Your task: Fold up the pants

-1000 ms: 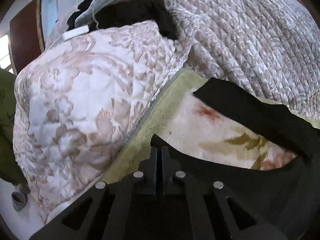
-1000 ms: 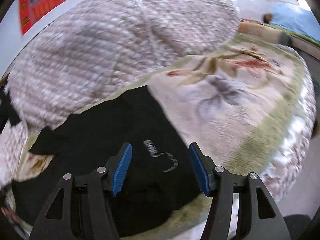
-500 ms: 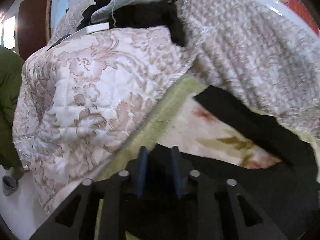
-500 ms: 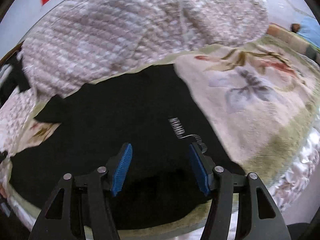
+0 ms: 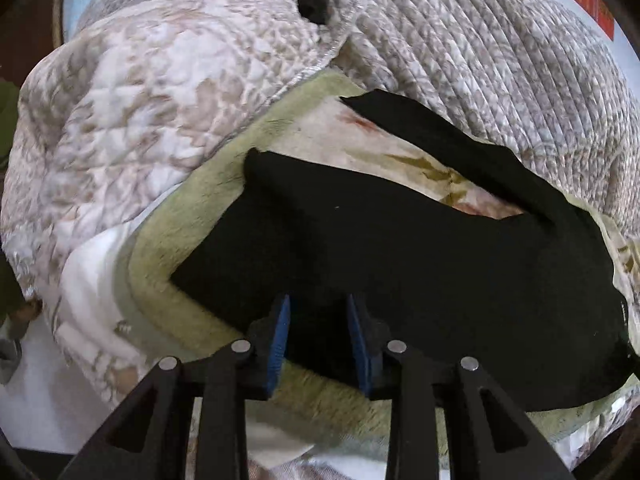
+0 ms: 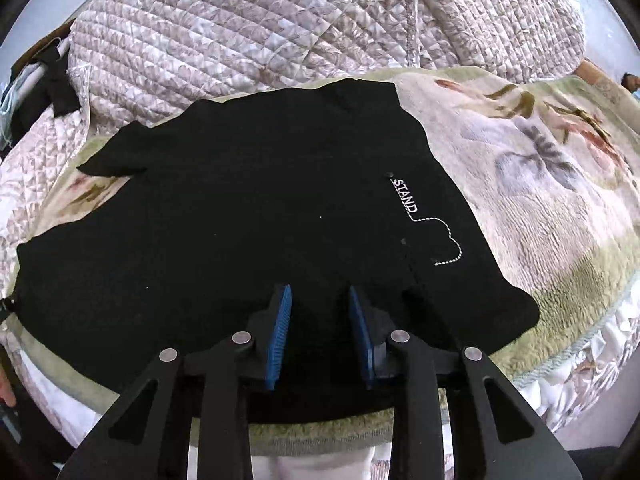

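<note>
1. The left gripper is hanging over the near edge of the bed, jaws parted and gripping nothing, right above the hem of the black pants.
2. The pants are lying flat across the bed's blanket, long axis running along that near edge, legs trailing toward the left side.
3. The right gripper is sitting over the waist end by the "STAND" stitching, jaws released too.
4. The pants' near hem is disappearing behind both grippers, so I cannot tell how it's lying.

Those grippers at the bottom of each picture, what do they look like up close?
Both match: the left gripper and right gripper each have two matte black fingers with triangular cut-outs, round silver pins and ribbed blue pads. No cables, markings or sleeves show.
</note>
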